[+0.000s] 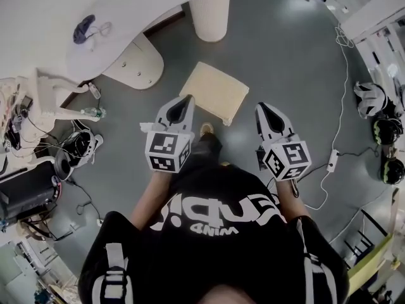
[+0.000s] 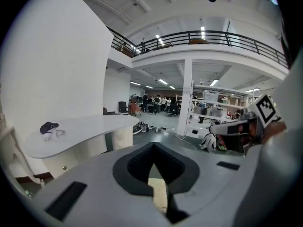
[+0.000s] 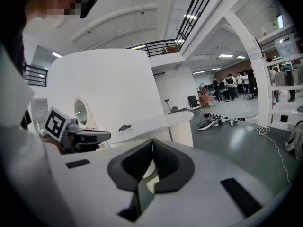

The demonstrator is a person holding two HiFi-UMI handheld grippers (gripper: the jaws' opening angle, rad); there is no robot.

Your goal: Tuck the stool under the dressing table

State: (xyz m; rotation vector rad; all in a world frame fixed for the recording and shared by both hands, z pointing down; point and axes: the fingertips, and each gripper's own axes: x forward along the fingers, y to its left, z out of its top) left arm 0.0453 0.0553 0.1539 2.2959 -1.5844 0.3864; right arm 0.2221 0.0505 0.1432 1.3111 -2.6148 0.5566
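The stool [image 1: 214,92] has a square cream seat and stands on the grey floor, just out from the dressing table [image 1: 126,18]. The table has a white curved top over a drawer unit [image 1: 136,65] and a round white leg [image 1: 210,14]. My left gripper [image 1: 188,98] is shut and empty, its tip over the stool's near left edge. My right gripper [image 1: 262,107] is also shut and empty, just right of the stool. In the left gripper view the shut jaws [image 2: 152,146] point past the table [image 2: 90,129], and a strip of the stool [image 2: 158,193] shows below them.
A small dark item with a cord [image 1: 83,28] lies on the tabletop. A white cable and power strip [image 1: 331,160] run along the floor at right, near helmets [image 1: 370,97]. Black gear and cables [image 1: 25,195] crowd the left. A white pillar [image 2: 185,98] stands farther off.
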